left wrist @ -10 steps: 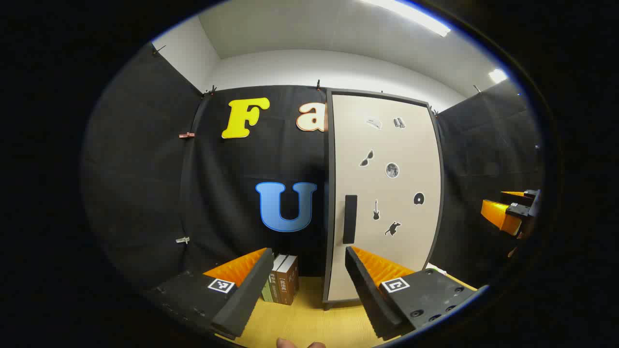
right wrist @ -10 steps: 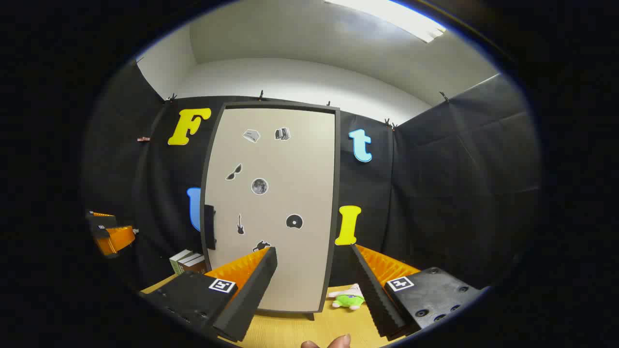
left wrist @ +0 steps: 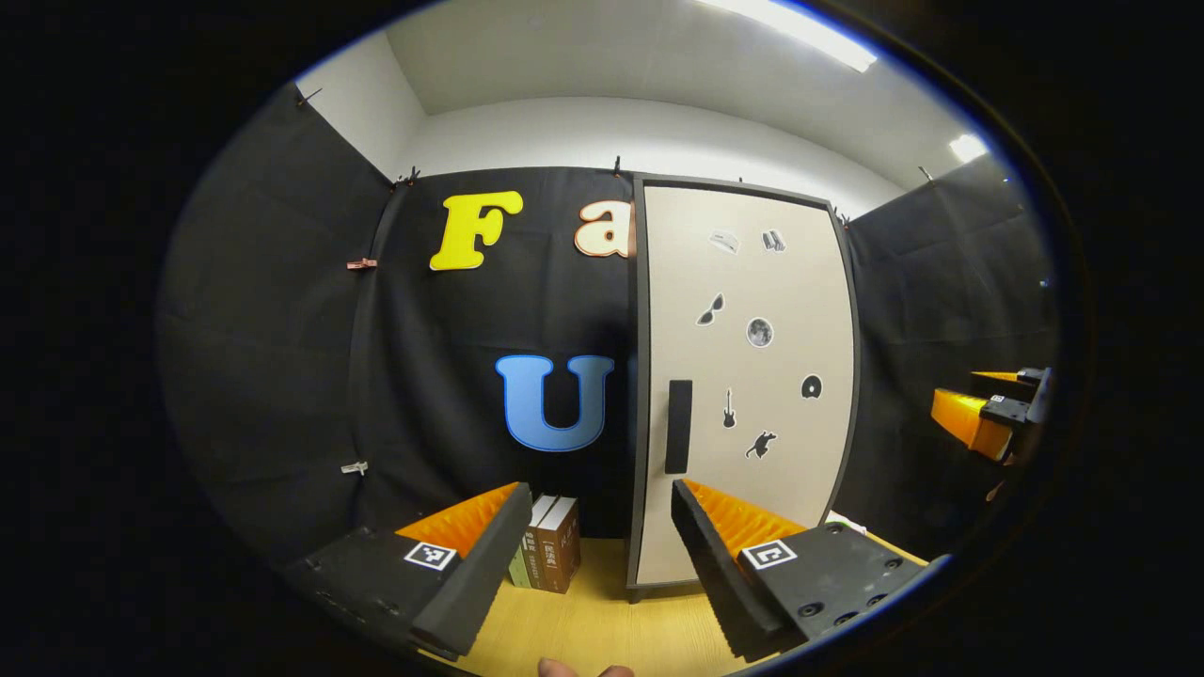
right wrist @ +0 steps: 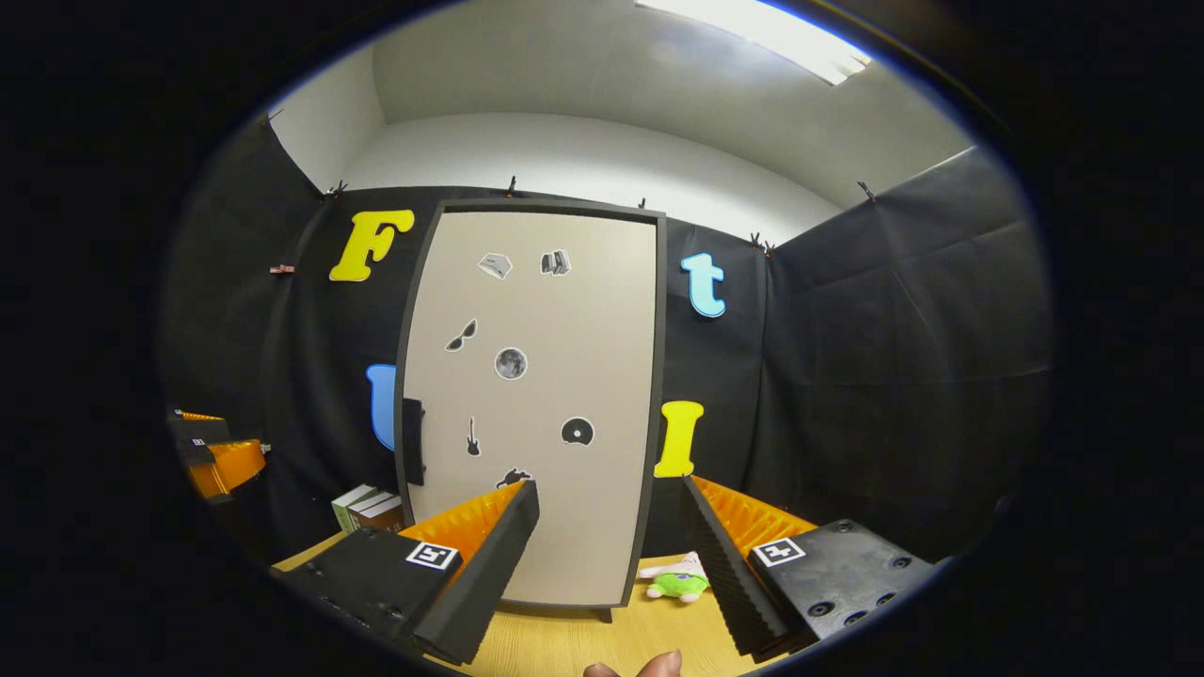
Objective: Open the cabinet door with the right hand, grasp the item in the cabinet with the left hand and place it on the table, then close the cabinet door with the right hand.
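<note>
Shut cabinet door (right wrist: 536, 395) beyond right tongs (right wrist: 611, 555)

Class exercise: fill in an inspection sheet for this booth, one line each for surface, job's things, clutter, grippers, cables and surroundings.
Surface: wooden table, bare in front of the cabinet.
Job's things: cabinet door shut; dark handle on its left edge; the item inside is hidden.
Clutter: books standing left of the cabinet; small plush toy lying at its right foot.
Grippers: left gripper and right gripper both open, short of the door, holding nothing.
Cables: nothing seen.
Surroundings: black cloth walls, white ceiling with lit lamps.
</note>
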Motion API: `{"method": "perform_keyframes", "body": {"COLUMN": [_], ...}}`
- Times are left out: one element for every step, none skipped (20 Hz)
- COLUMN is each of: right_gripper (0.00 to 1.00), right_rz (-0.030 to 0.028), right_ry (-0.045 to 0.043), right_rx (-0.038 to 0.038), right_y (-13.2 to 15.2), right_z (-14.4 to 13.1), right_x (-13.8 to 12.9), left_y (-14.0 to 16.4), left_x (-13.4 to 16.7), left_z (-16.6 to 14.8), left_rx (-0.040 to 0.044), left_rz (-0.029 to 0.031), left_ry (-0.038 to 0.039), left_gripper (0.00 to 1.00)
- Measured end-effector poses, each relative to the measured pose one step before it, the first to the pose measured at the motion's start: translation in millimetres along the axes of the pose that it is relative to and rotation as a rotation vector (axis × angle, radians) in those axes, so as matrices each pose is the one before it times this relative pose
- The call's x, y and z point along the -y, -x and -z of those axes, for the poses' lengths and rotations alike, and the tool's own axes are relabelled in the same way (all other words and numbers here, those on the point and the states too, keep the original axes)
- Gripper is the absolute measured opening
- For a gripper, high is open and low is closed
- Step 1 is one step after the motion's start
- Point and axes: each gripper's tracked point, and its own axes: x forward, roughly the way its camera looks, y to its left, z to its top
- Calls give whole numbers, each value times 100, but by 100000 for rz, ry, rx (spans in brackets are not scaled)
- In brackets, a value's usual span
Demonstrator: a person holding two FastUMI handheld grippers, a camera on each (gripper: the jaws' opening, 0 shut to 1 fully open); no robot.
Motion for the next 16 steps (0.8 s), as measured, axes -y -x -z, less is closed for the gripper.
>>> {"method": "perform_keyframes", "body": {"right_gripper": [97,97,97,97,97,97,97,97,97,97,97,97,97,97,97,97], "right_rz": [50,141,-118,-28,99,-47,-46,-50,-452,-373,-164,-171,-847,-1151,-1087,-1008], "right_ry": [156,164,40,106,81,30,-103,-204,-113,95,156,15,-191,-368,-566,-1049], "right_rx": [149,-85,75,-23,52,19,-177,-243,20,-61,41,68,-135,-269,-536,-365], "right_y": [-22,88,166,3,30,0,77,-120,9,14,26,-2,-52,-80,-137,-181], "right_z": [-70,-35,30,-66,-39,2,37,88,19,-59,97,2,62,123,194,105], "right_x": [-3,0,56,-195,15,-92,-78,-74,-221,-233,-194,-274,-305,-585,-623,-669], "left_y": [25,80,189,150,96,139,-44,-20,18,-37,39,20,-7,-11,54,42], "left_x": [-24,33,33,-18,-71,-77,-113,-39,-77,-181,-142,-226,-247,-263,-264,-390], "left_z": [-10,-49,92,-69,83,-27,124,-96,-2,-93,40,-8,123,-35,164,21], "left_rx": [201,36,133,89,-173,-78,-82,56,177,285,180,50,77,171,-6,-55], "left_rz": [-11,136,86,97,98,-24,-92,63,-119,-35,-119,-215,-298,-83,30,-384], "left_ry": [-188,89,269,282,113,-118,-183,-230,-277,-280,-330,-235,-140,162,191,99], "left_gripper": [94,94,94,94,94,94,94,94,94,94,94,94,94,94,94,94]}}
